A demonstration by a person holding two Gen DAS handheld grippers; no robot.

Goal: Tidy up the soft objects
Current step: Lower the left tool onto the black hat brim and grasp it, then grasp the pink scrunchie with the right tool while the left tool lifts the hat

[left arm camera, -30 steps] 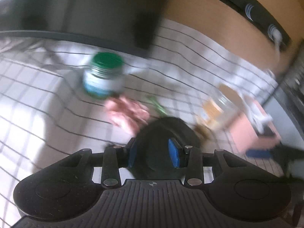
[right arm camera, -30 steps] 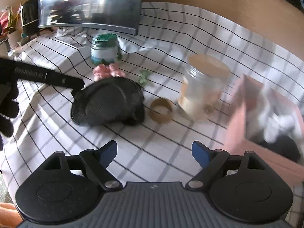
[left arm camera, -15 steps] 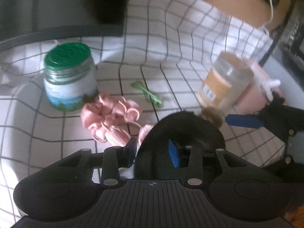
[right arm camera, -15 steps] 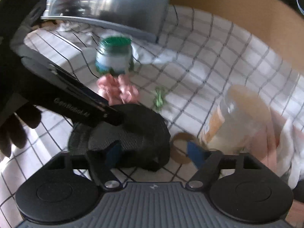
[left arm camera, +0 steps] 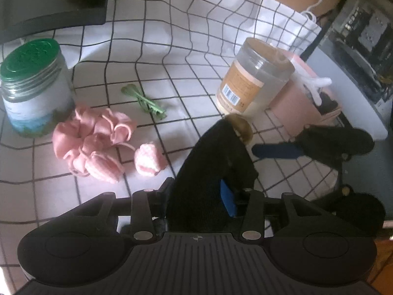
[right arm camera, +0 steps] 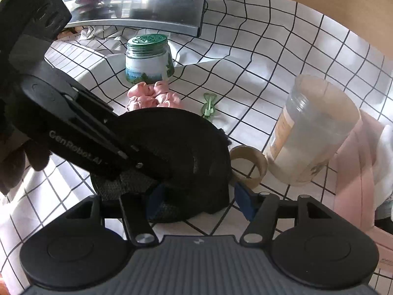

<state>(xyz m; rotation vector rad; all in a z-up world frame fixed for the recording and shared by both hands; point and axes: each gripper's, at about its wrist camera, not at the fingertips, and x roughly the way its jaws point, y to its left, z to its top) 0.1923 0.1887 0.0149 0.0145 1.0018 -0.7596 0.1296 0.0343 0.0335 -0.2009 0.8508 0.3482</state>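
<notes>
My left gripper (left arm camera: 199, 194) is shut on a black cap (left arm camera: 211, 172) and holds its edge up off the checked cloth. In the right wrist view the cap (right arm camera: 176, 147) fills the middle, with the left gripper's arm (right arm camera: 81, 135) across it. My right gripper (right arm camera: 199, 199) is open, its fingers either side of the cap's near edge. A pink scrunchie (left arm camera: 95, 137) and pink soft pieces lie left of the cap. A pink box (left arm camera: 302, 103) holding white and dark soft items stands at the right.
A green-lidded jar (left arm camera: 34, 86) stands at the left. A clear plastic jar (left arm camera: 253, 83) stands beside the pink box. A tape ring (right arm camera: 248, 167) lies by the cap. A green hair clip (left arm camera: 145, 100) lies on the cloth. A monitor (right arm camera: 137, 5) stands behind.
The left gripper has lifted the cap's edge higher. The right gripper has moved forward to the cap and its open fingers now straddle the cap's near edge.
</notes>
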